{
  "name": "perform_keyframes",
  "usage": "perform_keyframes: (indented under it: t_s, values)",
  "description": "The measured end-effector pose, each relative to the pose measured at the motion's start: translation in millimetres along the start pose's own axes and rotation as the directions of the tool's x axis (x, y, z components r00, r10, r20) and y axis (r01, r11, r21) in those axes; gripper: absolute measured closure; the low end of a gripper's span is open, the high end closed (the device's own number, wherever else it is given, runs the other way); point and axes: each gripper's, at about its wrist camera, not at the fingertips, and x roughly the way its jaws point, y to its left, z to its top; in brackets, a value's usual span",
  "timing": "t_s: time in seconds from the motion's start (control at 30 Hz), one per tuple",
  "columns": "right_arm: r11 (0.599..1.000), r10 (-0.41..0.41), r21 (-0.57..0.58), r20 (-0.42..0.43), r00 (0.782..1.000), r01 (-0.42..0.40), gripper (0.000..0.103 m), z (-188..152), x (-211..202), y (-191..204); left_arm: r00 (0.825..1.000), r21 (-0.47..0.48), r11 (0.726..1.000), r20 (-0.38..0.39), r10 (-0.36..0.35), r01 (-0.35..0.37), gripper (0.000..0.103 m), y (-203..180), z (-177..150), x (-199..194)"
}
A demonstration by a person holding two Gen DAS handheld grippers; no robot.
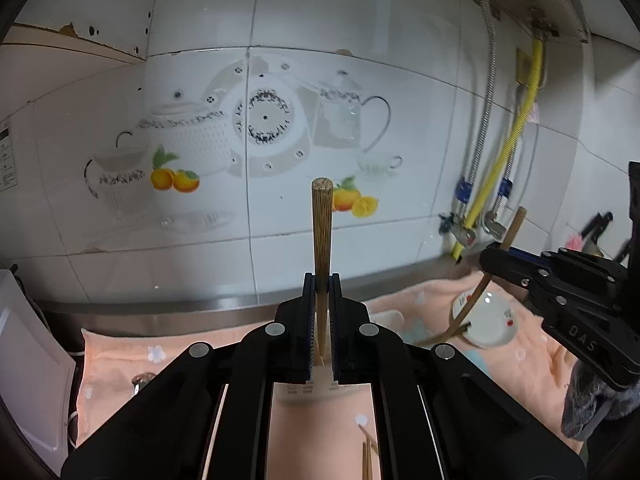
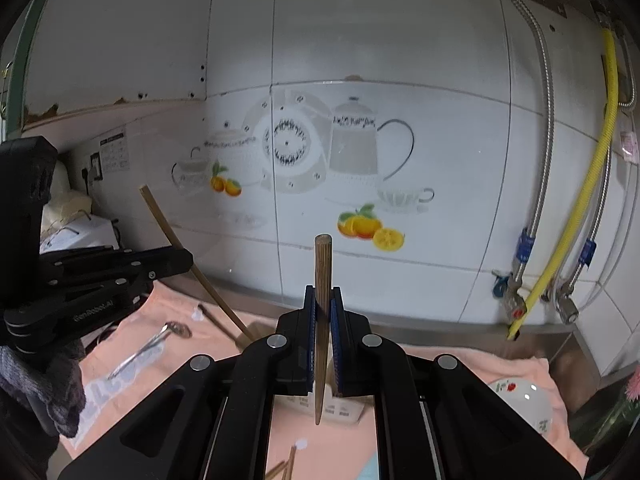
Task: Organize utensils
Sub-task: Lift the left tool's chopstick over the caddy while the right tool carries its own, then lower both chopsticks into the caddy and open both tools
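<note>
I hold one wooden chopstick in each gripper. The left gripper (image 1: 322,280) has its jaws clamped on a chopstick (image 1: 322,228) standing upright; the right gripper (image 2: 322,292) is clamped likewise on another chopstick (image 2: 322,272). Both hang above the bench's peach towel (image 2: 516,364) (probably lifted clear for sorting), near a white holder (image 2: 340,410).

— Lettering anywhere?
— "DAS" embossed on right gripper (image 1: 498,258) arm. "GenRobot.AI" along left gripper (image 2: 182,258) arm.
— Wall sticker (image 2: 115,155), towel (image 2: 132,364) print?
— Both too blurred to read.
</note>
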Motion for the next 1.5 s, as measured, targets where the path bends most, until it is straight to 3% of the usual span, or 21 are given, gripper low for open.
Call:
perform_keyframes:
  t_s: [0.2, 0.5, 0.9, 1.5]
  values:
    - [1.000, -0.029, -0.009, 0.023, 0.999, 0.029, 0.096, 11, 9, -3, 1.000, -0.008, 1.000, -0.009, 0.024, -0.024, 0.098, 9, -5, 20]
    - [0.999, -0.050, 0.020, 0.026, 0.998, 0.049, 0.096, 11, 33, -15, 0.997, -0.064, 0.998, -0.080, 0.017, -0.023, 0.098, 28, -27, 52]
    - [0.997, -0.071, 0.024, -0.023, 0.997, 0.071, 0.096, -13, 66, -21, 0.993, -0.054, 0.998, -0.121, 0.011, -0.018, 0.097, 27, -41, 63]
    - [0.997, -0.070, 0.019, -0.079, 0.994, 0.072, 0.096, -31, 73, -21, 0.988, -0.062, 0.998, -0.155, 0.012, -0.022, 0.097, 28, -46, 66]
